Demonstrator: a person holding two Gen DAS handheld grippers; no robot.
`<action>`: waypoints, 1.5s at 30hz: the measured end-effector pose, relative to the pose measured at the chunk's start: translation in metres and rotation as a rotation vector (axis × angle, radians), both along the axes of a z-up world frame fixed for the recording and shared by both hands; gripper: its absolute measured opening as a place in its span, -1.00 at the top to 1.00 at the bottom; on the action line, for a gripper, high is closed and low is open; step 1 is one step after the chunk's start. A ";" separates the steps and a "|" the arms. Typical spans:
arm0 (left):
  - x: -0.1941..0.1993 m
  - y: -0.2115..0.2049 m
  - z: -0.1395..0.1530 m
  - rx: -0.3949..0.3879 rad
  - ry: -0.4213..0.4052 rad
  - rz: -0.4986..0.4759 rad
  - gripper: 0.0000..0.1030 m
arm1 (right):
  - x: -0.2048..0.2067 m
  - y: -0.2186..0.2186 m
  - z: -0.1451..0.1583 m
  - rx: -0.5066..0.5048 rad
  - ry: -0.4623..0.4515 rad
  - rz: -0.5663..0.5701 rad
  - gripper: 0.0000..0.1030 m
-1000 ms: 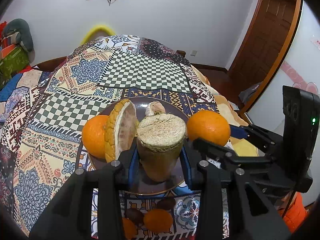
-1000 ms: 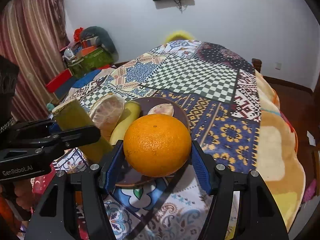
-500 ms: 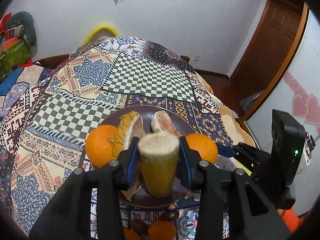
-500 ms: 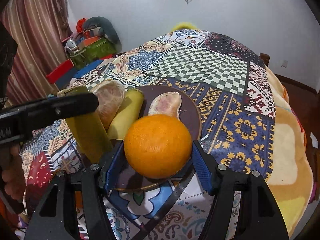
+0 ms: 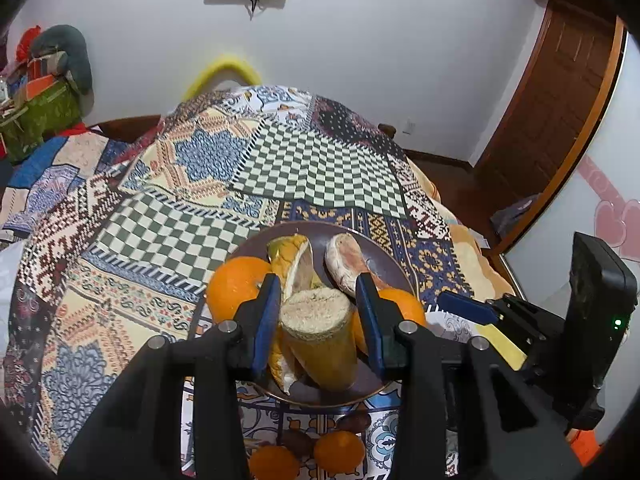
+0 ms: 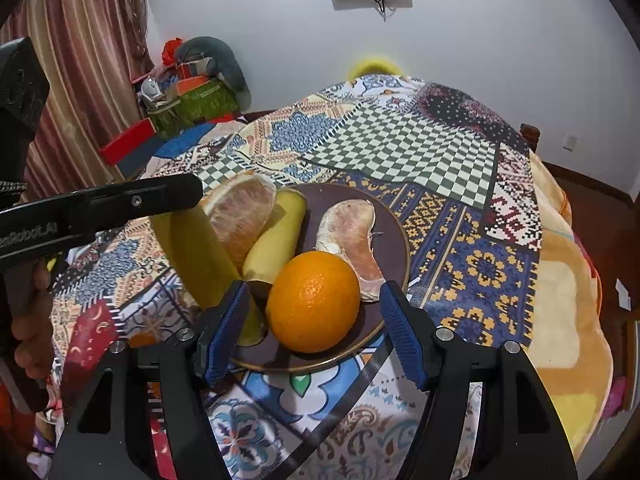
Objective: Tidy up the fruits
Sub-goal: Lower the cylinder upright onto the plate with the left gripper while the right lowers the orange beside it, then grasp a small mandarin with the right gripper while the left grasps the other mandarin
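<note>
A dark brown plate on the patchwork quilt holds a rind-on pomelo wedge, a peeled pinkish segment, a short yellow piece and an orange. My right gripper stands open around that orange, with a gap at each pad. My left gripper is shut on a cut yellow-green stalk piece that leans over the plate's near left side. Its finger crosses the piece's top. A second orange lies at the plate's left edge.
Small tangerines and dark round fruits lie on the quilt in front of the plate. A hand holds the left gripper. The bed drops off at the right towards a wooden door. Boxes and bags are piled at the back left.
My right pads have parted from the orange, which now sits on the plate. The left gripper has drawn back and up a little, still holding the stalk piece.
</note>
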State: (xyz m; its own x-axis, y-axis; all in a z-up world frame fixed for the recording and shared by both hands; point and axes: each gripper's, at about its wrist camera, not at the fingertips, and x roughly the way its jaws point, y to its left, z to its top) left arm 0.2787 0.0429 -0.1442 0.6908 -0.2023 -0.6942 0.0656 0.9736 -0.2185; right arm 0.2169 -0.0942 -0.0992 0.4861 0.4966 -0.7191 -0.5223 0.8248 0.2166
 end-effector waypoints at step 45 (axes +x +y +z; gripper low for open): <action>-0.125 0.047 -0.057 0.025 0.138 0.077 -0.14 | -0.073 0.063 -0.026 -0.076 0.122 0.122 0.13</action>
